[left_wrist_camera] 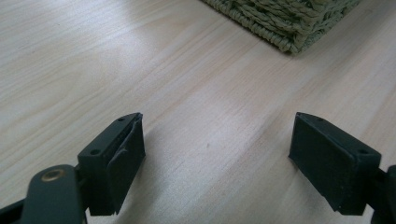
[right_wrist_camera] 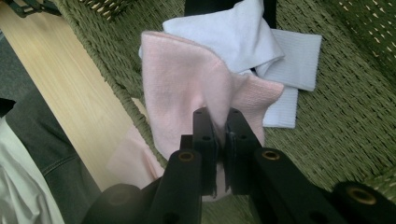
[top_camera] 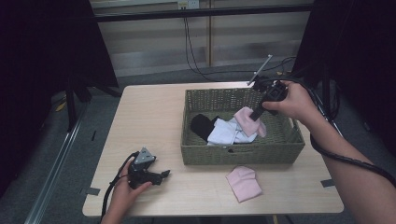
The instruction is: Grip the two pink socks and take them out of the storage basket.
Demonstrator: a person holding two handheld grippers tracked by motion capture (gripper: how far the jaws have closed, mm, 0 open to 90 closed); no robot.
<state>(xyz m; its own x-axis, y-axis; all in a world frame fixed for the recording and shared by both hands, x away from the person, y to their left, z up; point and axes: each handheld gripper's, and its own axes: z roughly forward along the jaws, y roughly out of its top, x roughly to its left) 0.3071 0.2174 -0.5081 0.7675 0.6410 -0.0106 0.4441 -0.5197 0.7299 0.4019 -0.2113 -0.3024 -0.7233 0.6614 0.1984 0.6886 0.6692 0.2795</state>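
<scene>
the pink sock [right_wrist_camera: 187, 88] hangs pinched in our right gripper [right_wrist_camera: 220, 135] above the basket [top_camera: 196, 156], while our left gripper [left_wrist_camera: 217, 154] rests gaping on the table [left_wrist_camera: 70, 60].

Light wooden table [top_camera: 154, 116], grey floor [top_camera: 140, 70], black curtains [top_camera: 42, 51] either side, pale panelled wall [top_camera: 149, 37]

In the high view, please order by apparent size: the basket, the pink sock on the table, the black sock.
1. basket, clearly largest.
2. pink sock on the table.
3. black sock, but white cloth covers part of it, and it lies farther away, so places 2 and 3 are uncertain.
</scene>
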